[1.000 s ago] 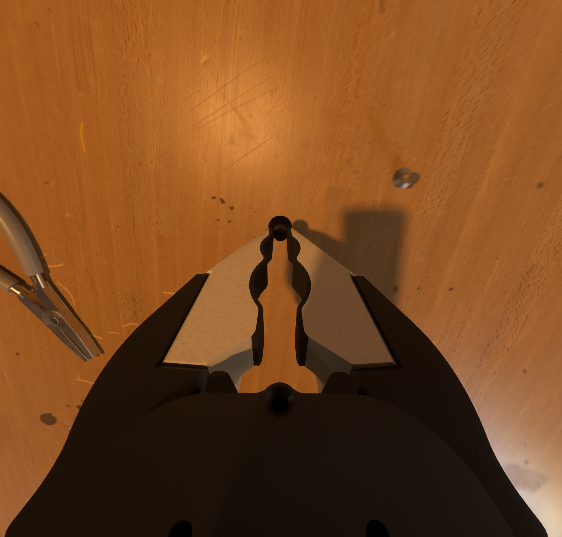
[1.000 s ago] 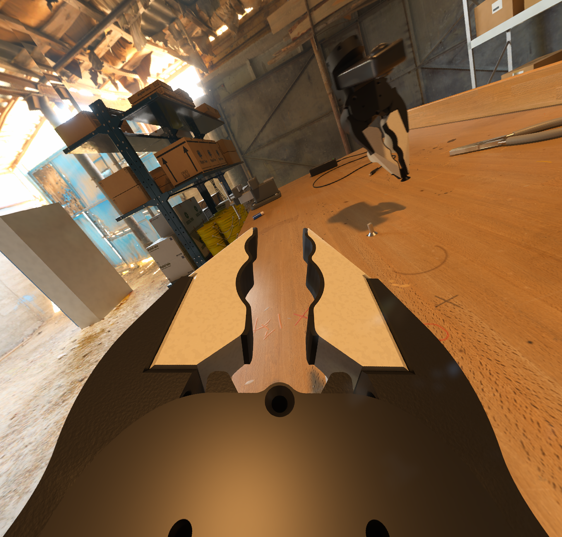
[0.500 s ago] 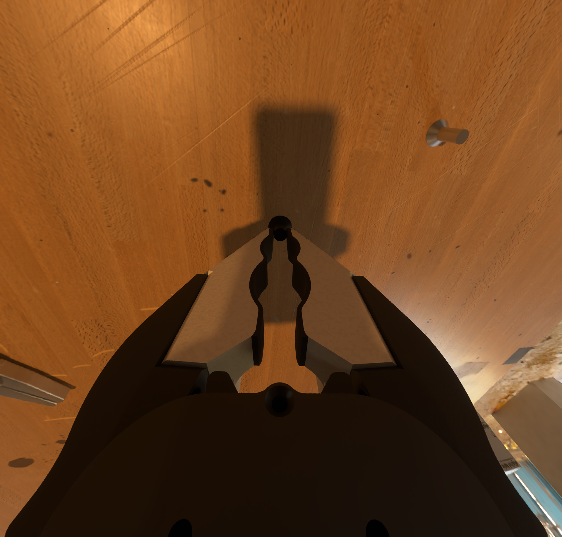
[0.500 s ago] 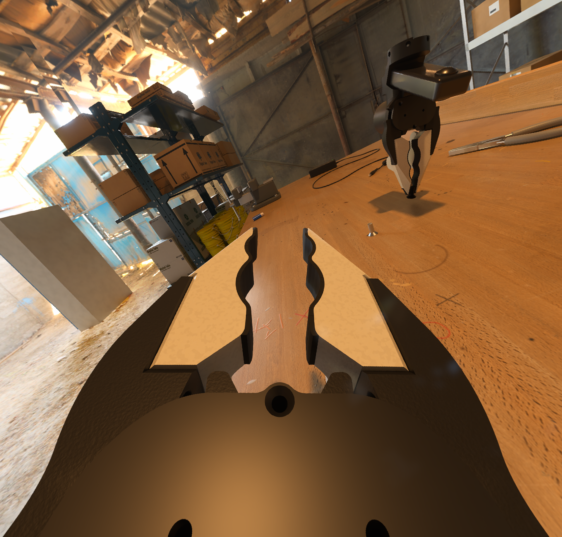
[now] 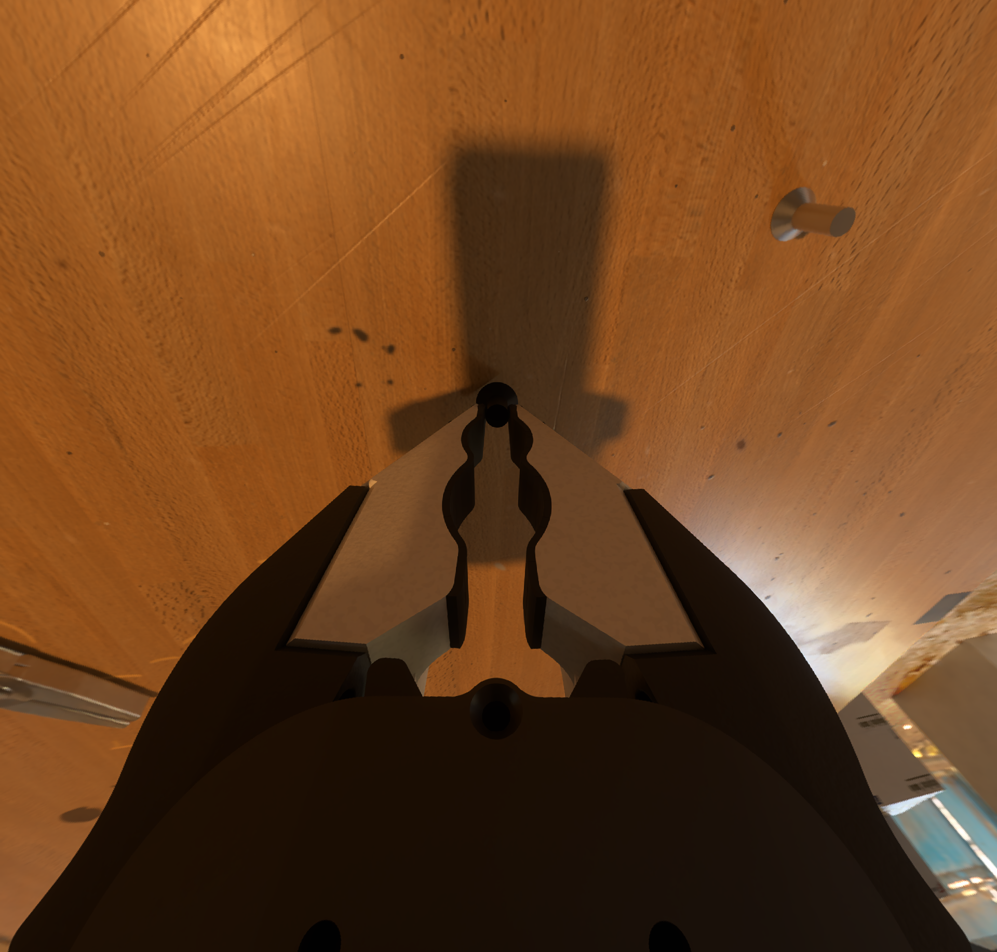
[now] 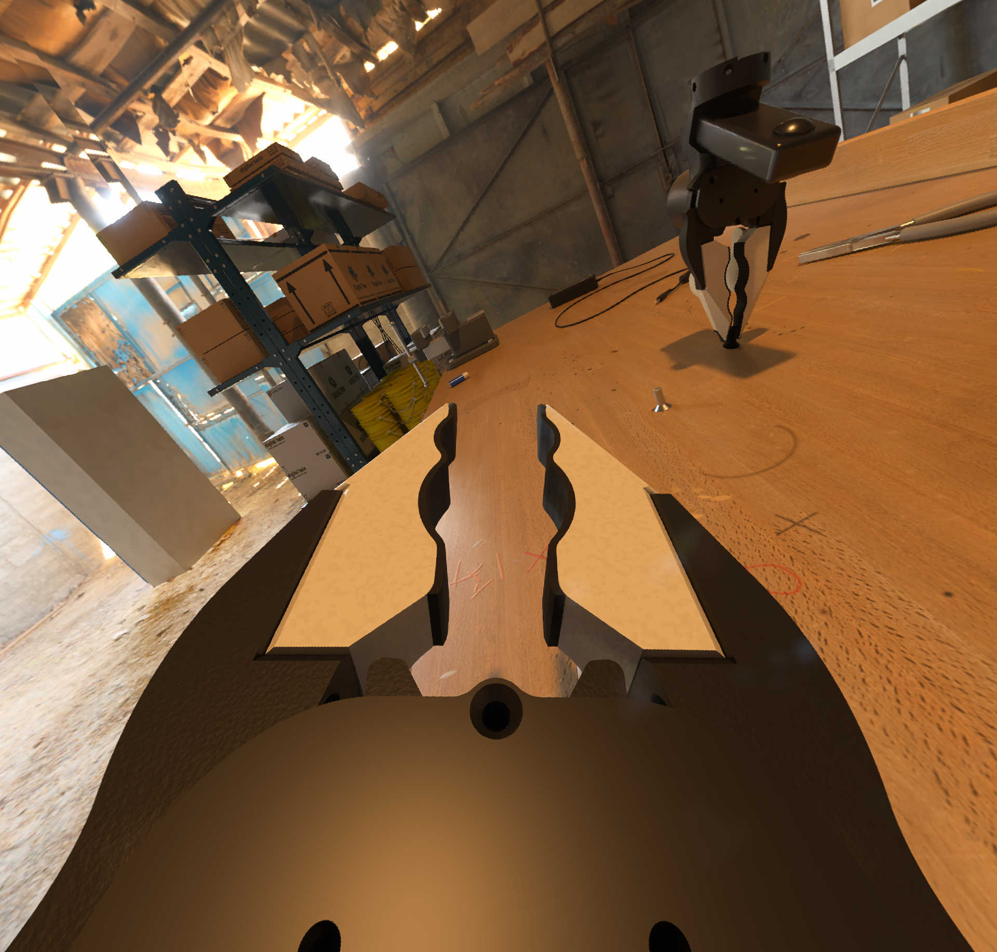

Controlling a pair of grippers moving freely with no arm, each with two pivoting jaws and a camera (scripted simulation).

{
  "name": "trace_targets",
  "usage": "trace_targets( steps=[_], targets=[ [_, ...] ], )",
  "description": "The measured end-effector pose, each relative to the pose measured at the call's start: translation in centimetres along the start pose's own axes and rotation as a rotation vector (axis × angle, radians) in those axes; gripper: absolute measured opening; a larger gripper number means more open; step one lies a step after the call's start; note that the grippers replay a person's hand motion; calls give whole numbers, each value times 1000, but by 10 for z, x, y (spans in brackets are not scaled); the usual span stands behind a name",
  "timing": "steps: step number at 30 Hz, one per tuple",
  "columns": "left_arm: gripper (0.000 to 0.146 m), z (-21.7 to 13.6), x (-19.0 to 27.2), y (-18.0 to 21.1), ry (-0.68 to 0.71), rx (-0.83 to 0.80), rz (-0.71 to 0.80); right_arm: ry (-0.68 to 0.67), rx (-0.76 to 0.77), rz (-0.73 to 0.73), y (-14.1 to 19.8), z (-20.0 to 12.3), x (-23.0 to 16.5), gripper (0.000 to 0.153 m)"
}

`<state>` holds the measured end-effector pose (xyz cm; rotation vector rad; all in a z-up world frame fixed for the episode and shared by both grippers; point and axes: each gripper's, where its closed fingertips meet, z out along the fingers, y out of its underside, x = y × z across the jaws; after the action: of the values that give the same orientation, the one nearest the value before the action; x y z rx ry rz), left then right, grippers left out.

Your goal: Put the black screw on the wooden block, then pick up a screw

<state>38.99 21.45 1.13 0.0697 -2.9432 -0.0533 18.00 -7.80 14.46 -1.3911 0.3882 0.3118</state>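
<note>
The left gripper (image 5: pixel 496 413) points straight down at the wooden worktop (image 5: pixel 216 332), its fingers pinched on the black screw (image 5: pixel 496 398), whose round head sits right at the fingertips. In the right wrist view that same gripper stands upright with the screw's lower end at, or barely above, the wood, inside its own shadow. So the step in hand looks like the first one: carrying the black screw to be set down. No separate wooden block shows in either view (the worktop is the only wood there is), so the next move calls for finding that block, or settling that this surface is meant, before easing the fingers apart.

The right gripper (image 6: pixel 496 419) lies low over the worktop, fingers spread, holding nothing. Ahead of its tips and to the right a silver countersunk screw (image 6: pixel 658 401) stands head-down, between the two grippers; from the left gripper it sits forward and well to the right, clear of the jaws. Pliers (image 5: pixel 65 694) lie behind and left of the left gripper. A black cable (image 6: pixel 609 300) lies beyond. Nothing blocks the descent.
</note>
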Motion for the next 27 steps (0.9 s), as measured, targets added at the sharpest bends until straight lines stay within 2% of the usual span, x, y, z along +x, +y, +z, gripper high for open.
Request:
trace_targets(
  steps=[7, 14, 17, 19, 22, 23, 25, 27],
  targets=[
    [8, 0, 0, 0, -53, -58, 65, -1, -4, 7, 1, 0, 1, 29],
    [8, -1, -1, 0, -96, -47, 39, -3, -3, 0, 0, 0, 0, 29],
    [8, -20, 7, -9, -145, 18, -39, -5, 7, -1, -1, -1, -1, 29],
    [8, -44, 37, -42, -110, 205, -106, -12, 12, -5, -2, -2, -2, 29],
    [8, -67, 116, -120, 14, 547, -85, -13, 22, -19, -4, -3, -3, 29],
    [8, -66, 142, -145, 47, 614, -81, -10, 26, -28, -5, -3, -3, 29],
    [8, -56, 182, -188, 78, 678, -103, -6, 35, -45, -7, -4, -3, 28],
    [8, -37, 205, -219, 63, 672, -115, 22, 43, -58, -9, -6, 0, 28]
  ],
)
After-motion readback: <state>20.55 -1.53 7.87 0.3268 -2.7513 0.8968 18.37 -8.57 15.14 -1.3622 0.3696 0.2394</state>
